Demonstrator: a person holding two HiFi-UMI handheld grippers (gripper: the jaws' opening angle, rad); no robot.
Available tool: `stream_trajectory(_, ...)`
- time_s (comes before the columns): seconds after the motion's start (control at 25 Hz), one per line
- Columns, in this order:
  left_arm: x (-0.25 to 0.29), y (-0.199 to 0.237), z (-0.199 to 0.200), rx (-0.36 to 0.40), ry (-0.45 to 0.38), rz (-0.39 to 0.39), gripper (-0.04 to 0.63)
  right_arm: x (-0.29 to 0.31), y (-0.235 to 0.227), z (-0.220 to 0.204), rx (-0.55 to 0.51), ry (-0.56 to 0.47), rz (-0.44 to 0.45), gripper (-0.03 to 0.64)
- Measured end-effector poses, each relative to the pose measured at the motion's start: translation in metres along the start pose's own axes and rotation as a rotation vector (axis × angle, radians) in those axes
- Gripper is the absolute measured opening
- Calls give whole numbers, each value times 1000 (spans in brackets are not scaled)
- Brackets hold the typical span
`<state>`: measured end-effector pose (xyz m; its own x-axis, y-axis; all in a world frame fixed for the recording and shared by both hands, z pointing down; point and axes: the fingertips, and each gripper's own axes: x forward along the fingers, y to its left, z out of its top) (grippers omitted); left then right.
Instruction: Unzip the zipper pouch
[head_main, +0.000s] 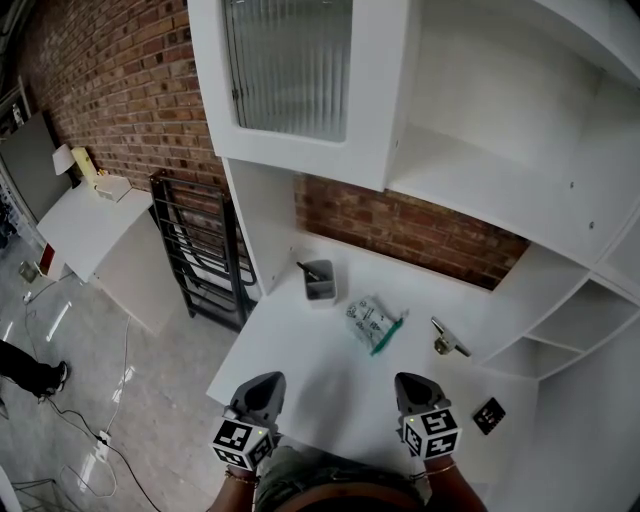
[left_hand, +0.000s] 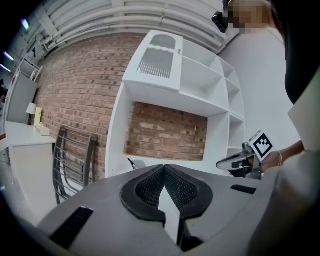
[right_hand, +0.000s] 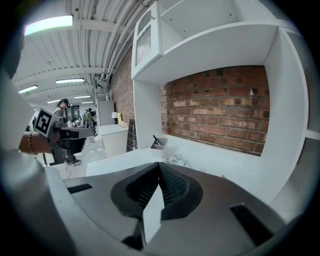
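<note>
Head view, left gripper (head_main: 263, 380): jaws pressed together with nothing between them, held over the near edge of the white table (head_main: 335, 395).
Grey tray (head_main: 319, 281): ahead of the left gripper and well apart from it, with a dark pen-like thing inside.
Zipper pouch (head_main: 372, 324): lies flat on the table ahead of both grippers, between them and nearer the right one; neither touches it, and its green edge is on the right.
Right gripper (head_main: 413, 381): jaws closed tight and empty, level with the left gripper.
Metal piece (head_main: 447, 342): ahead of the right gripper, slightly right.
Black square (head_main: 488, 415): right of the right gripper, near.
</note>
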<state>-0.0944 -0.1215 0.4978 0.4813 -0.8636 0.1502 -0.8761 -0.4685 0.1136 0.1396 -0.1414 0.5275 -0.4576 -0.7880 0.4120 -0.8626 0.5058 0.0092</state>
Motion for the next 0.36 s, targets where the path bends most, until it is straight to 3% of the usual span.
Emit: stream_trajectory(0.36, 3, 9, -2, 4, 13, 16, 3, 4, -6, -1, 5, 9, 0, 2)
